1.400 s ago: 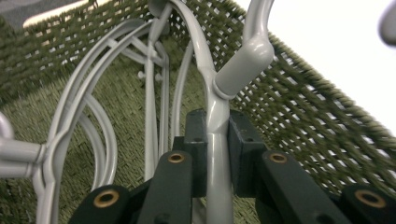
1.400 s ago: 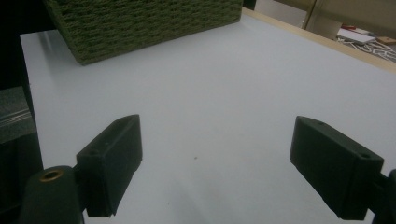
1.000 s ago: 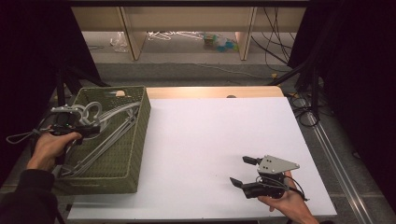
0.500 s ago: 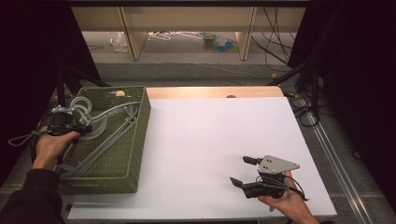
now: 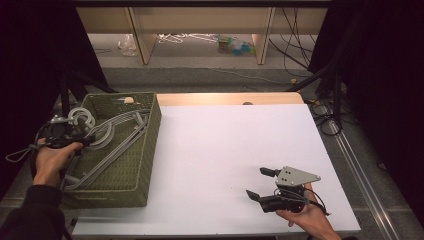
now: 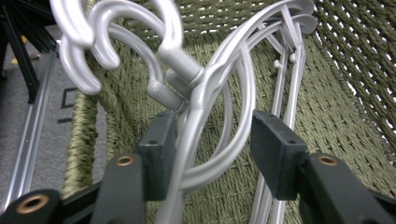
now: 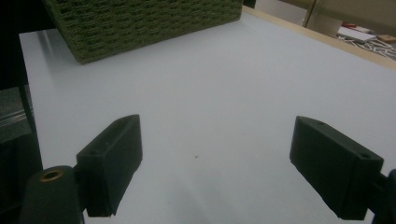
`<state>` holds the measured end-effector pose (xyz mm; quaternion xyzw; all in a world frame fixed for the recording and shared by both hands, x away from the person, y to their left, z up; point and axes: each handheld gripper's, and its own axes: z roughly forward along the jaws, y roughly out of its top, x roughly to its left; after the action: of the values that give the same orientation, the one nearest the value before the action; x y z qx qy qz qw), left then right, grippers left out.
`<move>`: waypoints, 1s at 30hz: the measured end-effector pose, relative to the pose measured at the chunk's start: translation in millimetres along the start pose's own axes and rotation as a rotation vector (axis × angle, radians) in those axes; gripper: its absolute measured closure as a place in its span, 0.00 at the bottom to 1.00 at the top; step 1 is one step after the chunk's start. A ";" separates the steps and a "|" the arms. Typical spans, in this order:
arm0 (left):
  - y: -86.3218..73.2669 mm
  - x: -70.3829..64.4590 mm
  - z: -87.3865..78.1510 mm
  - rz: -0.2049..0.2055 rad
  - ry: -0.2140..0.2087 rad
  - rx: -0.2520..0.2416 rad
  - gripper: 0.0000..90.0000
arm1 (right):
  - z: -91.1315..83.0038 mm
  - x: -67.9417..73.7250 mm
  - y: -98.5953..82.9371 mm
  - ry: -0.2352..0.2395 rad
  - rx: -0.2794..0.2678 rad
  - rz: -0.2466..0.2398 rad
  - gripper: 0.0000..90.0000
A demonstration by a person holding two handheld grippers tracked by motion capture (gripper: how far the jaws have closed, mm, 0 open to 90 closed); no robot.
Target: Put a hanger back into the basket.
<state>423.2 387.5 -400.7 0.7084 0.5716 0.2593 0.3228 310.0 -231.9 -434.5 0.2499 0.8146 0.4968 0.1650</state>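
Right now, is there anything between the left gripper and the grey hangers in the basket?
Nothing visible: the left gripper has its jaws open around the necks of the grey hangers. These lie bunched together in the green basket, with their hooks over its left rim.

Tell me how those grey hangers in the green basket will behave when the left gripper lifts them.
The hangers look like smooth moulded plastic, so probably stiff and light, though likely slippery between the left gripper pads. Several necks and hooks overlap between the open jaws, so they may come up tangled together. Their long arms lie along the basket floor and could drag or catch its woven wall.
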 end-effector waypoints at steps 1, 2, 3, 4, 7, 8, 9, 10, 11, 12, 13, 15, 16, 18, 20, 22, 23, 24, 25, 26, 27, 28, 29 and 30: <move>-0.3 -1.8 -3.3 -0.023 -0.004 -0.018 0.54 | 1.1 0.6 -0.5 -0.012 -0.017 0.004 0.20; 0.0 -2.3 -5.3 -0.028 -0.003 -0.029 0.51 | 0.3 0.0 -0.2 0.005 -0.006 0.008 0.20; 0.3 -3.4 -7.5 -0.038 0.002 -0.036 0.48 | -0.5 0.0 0.0 -0.001 0.001 0.008 0.20; 0.7 -4.9 -10.2 -0.046 0.001 -0.048 0.48 | -0.3 -0.3 -0.1 -0.002 0.001 0.006 0.20; 3.2 -8.4 -17.2 -0.059 -0.016 -0.086 0.47 | 0.2 -0.2 -0.3 -0.005 0.006 0.006 0.20; 4.1 -10.2 -19.0 -0.065 -0.019 -0.093 0.46 | 0.3 -0.1 -0.2 -0.005 0.006 0.005 0.20; 4.7 -12.6 -20.4 -0.068 -0.023 -0.099 0.45 | 0.3 -0.1 -0.1 -0.005 0.006 0.005 0.20; 5.3 -16.2 -21.8 -0.065 -0.027 -0.108 0.43 | 0.3 0.0 0.0 -0.006 0.005 0.006 0.20; 5.7 -19.5 -23.1 -0.061 -0.028 -0.118 0.42 | 0.3 -0.1 0.0 -0.006 0.005 0.005 0.20; 5.9 -21.4 -24.4 -0.050 -0.034 -0.119 0.42 | 0.4 -0.2 -0.1 -0.006 0.005 0.007 0.20; 6.1 -24.4 -25.7 -0.043 -0.044 -0.124 0.41 | 0.4 -0.2 -0.1 -0.007 0.005 0.007 0.20; 6.3 -30.4 -27.1 -0.034 -0.067 -0.139 0.39 | 0.3 -0.5 -0.2 -0.009 0.004 0.008 0.20; 6.5 -32.5 -27.9 -0.023 -0.073 -0.142 0.38 | 0.2 -0.6 -0.3 -0.010 0.002 0.010 0.20; 7.0 -37.6 -29.7 -0.018 -0.079 -0.154 0.37 | 0.0 -1.0 -0.2 -0.013 0.001 0.009 0.20; 7.8 -43.2 -32.4 -0.018 -0.099 -0.175 0.36 | -0.1 -1.1 -0.2 -0.013 0.001 0.010 0.20; 9.0 -49.1 -35.8 -0.002 -0.120 -0.191 0.34 | -0.2 -1.2 -0.2 -0.014 0.000 0.011 0.20; 9.3 -51.7 -37.1 0.002 -0.124 -0.196 0.34 | -0.2 -1.2 -0.2 -0.014 0.000 0.011 0.20; 9.8 -54.5 -38.7 0.016 -0.131 -0.202 0.33 | -0.3 -1.3 -0.2 -0.015 0.000 0.011 0.20; 10.2 -58.0 -40.8 0.023 -0.140 -0.210 0.33 | -0.4 -1.3 -0.3 -0.015 0.000 0.012 0.20; 10.5 -60.5 -42.1 0.029 -0.147 -0.214 0.32 | -0.5 -1.4 -0.4 -0.016 0.000 0.009 0.20; 10.5 -63.1 -42.9 0.036 -0.155 -0.221 0.32 | -0.6 -1.4 -0.4 -0.015 0.000 0.010 0.20; 10.6 -66.0 -44.1 0.044 -0.157 -0.224 0.32 | -0.7 -1.4 -0.4 -0.015 0.000 0.011 0.20; 10.6 -68.9 -45.5 0.050 -0.162 -0.229 0.31 | -0.6 -1.4 -0.4 -0.015 0.001 0.012 0.20; 10.6 -71.9 -46.9 0.055 -0.170 -0.233 0.31 | -0.5 -1.3 -0.4 -0.015 0.000 0.013 0.20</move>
<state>380.2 323.3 -361.7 0.7010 0.4885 0.2717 0.4429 310.7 -233.2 -434.7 0.2588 0.8119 0.4957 0.1680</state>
